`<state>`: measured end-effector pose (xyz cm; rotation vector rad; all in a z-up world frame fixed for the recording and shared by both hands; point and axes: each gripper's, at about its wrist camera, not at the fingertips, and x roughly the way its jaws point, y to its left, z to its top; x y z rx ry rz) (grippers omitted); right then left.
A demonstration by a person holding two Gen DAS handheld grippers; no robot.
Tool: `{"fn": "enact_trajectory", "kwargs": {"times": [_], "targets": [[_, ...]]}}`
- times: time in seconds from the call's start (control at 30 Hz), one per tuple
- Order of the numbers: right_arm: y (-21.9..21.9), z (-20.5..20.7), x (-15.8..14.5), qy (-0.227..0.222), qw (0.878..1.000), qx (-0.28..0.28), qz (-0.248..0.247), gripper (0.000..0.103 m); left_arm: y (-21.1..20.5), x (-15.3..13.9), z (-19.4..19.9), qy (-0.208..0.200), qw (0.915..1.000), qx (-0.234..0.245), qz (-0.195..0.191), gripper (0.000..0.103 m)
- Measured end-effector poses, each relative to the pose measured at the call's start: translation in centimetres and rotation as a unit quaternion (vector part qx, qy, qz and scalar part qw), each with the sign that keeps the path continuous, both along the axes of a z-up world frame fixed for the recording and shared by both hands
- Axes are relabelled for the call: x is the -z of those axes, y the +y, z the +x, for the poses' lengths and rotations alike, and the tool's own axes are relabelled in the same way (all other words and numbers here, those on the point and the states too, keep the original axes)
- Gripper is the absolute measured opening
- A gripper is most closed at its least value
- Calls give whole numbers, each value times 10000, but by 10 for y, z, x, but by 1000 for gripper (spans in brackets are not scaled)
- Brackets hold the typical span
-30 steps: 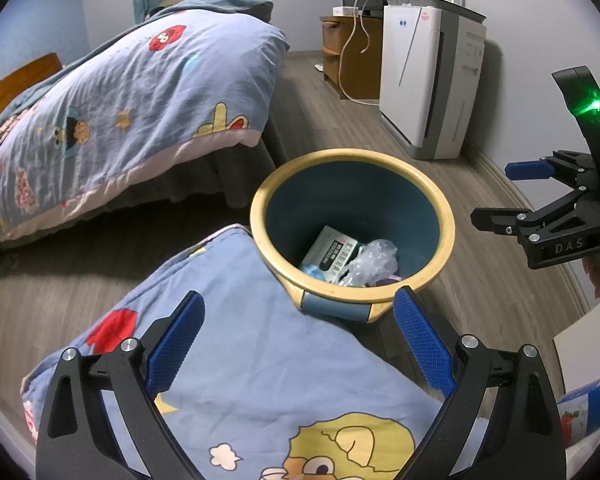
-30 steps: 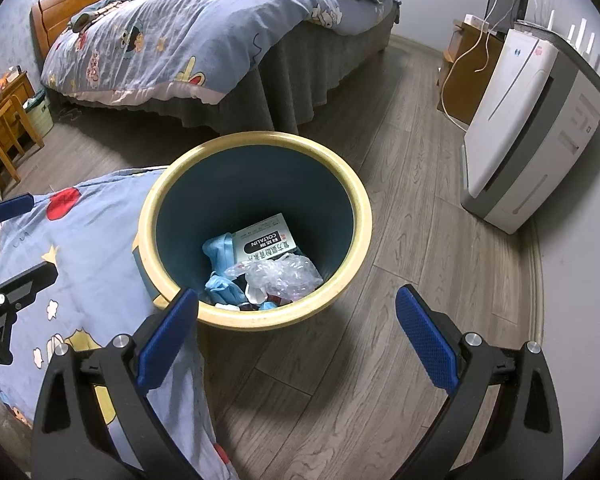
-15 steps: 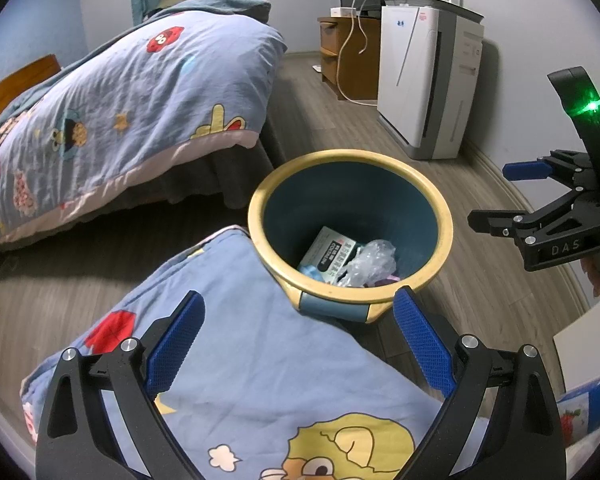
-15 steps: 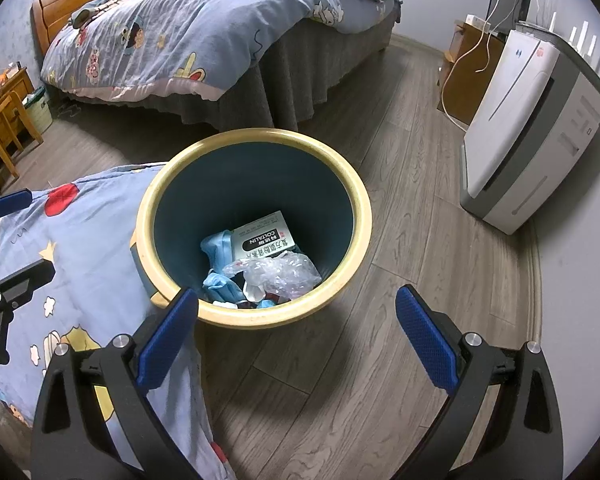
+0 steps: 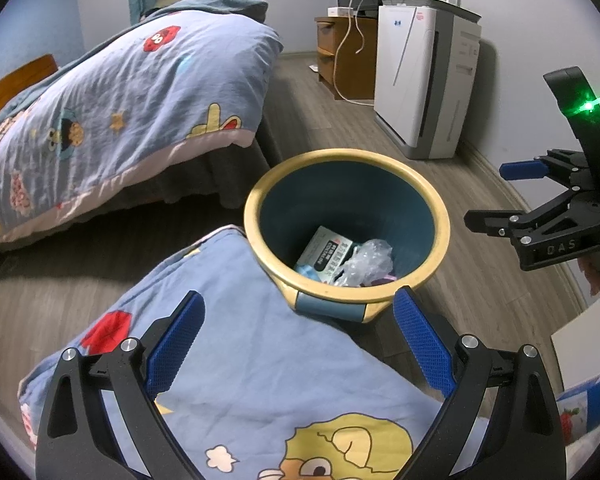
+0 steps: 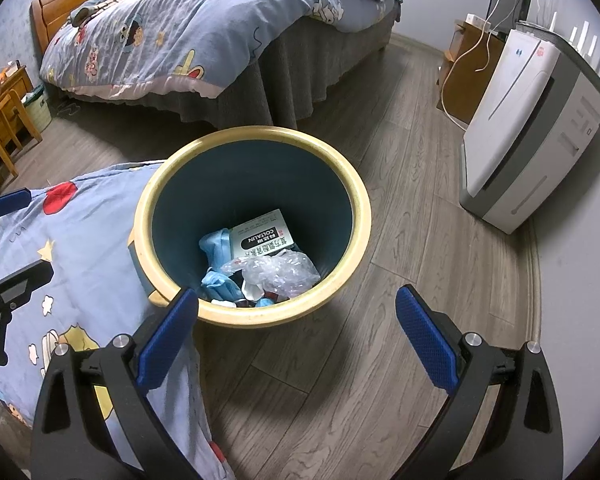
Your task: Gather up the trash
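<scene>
A round trash bin (image 5: 440, 216) (image 6: 360, 200), blue inside with a yellow rim, stands on the wooden floor. Inside lie a white carton (image 5: 326, 250) (image 6: 260, 236), a crumpled clear plastic bag (image 5: 366, 262) (image 6: 276, 274) and blue scraps (image 6: 216, 248). My left gripper (image 5: 296, 340) hangs open and empty above a blue cartoon quilt (image 5: 240, 360), just short of the bin. My right gripper (image 6: 296, 336) is open and empty over the bin's near rim. In the left wrist view the right gripper (image 5: 496, 196) shows at the right edge, its fingers apart, held by a hand (image 5: 596, 276).
A bed (image 5: 120, 100) (image 6: 204, 28) with a blue cartoon cover stands beyond the bin. A white air purifier (image 5: 424, 80) (image 6: 532, 128) and a wooden cabinet (image 5: 340, 52) with cables line the right wall. A wooden chair (image 6: 0, 120) stands far left.
Both views have drifted slightly; the bin sits a touch lower and nearer in the right wrist view. Both grippers stay open and empty.
</scene>
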<state>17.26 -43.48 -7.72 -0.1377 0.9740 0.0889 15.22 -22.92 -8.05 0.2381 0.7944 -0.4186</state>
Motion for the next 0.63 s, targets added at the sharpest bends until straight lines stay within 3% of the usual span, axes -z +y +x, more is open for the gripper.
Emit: {"fn": "enact_trajectory", "kwargs": {"times": [0.37, 0.63], "targets": [[-1, 6, 1, -4, 9998, 172, -100, 97, 5, -6, -6, -175, 9997, 134, -38, 96], [7, 8, -1, 6, 9997, 175, -171, 97, 11, -2, -2, 85, 9999, 62, 92, 97]]}}
